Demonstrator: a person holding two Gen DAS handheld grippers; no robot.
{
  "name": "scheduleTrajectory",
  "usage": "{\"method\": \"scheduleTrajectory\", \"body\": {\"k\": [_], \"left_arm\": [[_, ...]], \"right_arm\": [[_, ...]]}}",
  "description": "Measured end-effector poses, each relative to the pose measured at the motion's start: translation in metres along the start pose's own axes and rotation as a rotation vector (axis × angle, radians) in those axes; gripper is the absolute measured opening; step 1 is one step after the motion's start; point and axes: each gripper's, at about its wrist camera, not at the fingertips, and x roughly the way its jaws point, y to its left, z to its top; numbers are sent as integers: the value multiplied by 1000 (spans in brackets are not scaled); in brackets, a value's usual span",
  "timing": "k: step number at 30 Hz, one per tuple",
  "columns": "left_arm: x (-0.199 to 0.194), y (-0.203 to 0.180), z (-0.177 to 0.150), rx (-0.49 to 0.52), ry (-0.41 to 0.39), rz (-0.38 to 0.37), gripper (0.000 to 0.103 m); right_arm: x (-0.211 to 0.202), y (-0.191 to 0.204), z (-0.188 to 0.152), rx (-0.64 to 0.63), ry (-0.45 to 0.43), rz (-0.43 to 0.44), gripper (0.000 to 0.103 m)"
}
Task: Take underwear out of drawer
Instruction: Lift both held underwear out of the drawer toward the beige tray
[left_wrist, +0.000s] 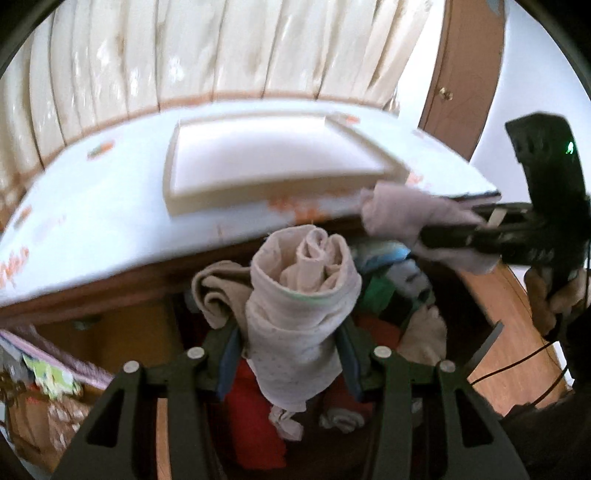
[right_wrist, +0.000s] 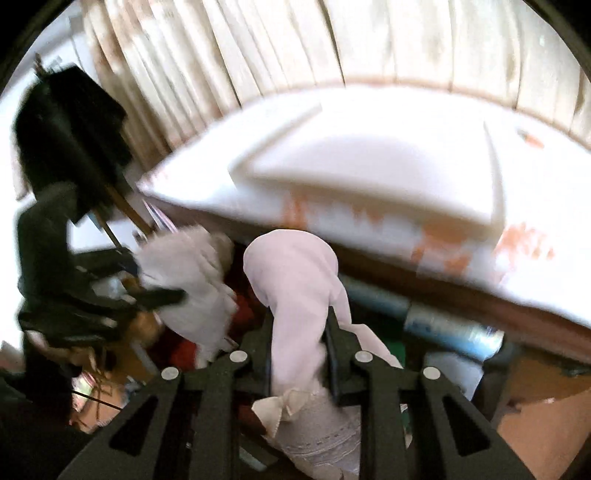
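The left hand-held gripper (left_wrist: 291, 354) is clamped partway closed on a rolled, pale dotted underwear (left_wrist: 299, 295) that stands up between its fingers, above the open drawer (left_wrist: 373, 321) of mixed clothes below it. The right hand-held gripper (right_wrist: 299, 354) pinches a second pale underwear (right_wrist: 299, 291), which droops over both sides of its fingers. Both pieces look light, soft and floppy, so a firm pinch through the bunched middle should hold them best.
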Motion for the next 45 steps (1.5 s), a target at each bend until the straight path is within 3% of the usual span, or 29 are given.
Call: {"method": "scheduleTrajectory", "body": {"k": [5, 11, 17, 20, 23, 26, 30, 33, 38, 41, 43, 45], "left_arm": [[-22, -2, 42, 36, -90, 25, 46], [-15, 14, 99, 17, -144, 61, 46], [23, 46, 148, -41, -166, 81, 46], [40, 56, 167, -50, -205, 101, 46], [53, 67, 183, -64, -231, 127, 46], [69, 82, 191, -123, -195, 150, 46], [81, 92, 179, -132, -112, 158, 47], [83, 88, 164, -100, -49, 127, 47], [93, 65, 142, 18, 52, 104, 58], [100, 55, 140, 40, 92, 38, 58], [106, 52, 142, 42, 119, 24, 68], [112, 49, 142, 43, 153, 2, 71]], "right_arm": [[-40, -3, 47, 59, -162, 43, 24], [-20, -2, 100, 173, -287, 31, 24], [8, -37, 128, 331, -331, -5, 25], [28, -45, 134, 349, -348, -71, 25], [51, -55, 137, 397, -334, -82, 25], [70, -66, 139, 443, -323, -108, 25], [83, -70, 137, 447, -293, -115, 25], [82, -74, 134, 475, -303, -148, 25], [70, -73, 129, 432, -319, -173, 26], [67, -73, 127, 422, -308, -165, 26], [66, -75, 126, 422, -299, -167, 26], [65, -78, 125, 428, -299, -173, 26]]}}
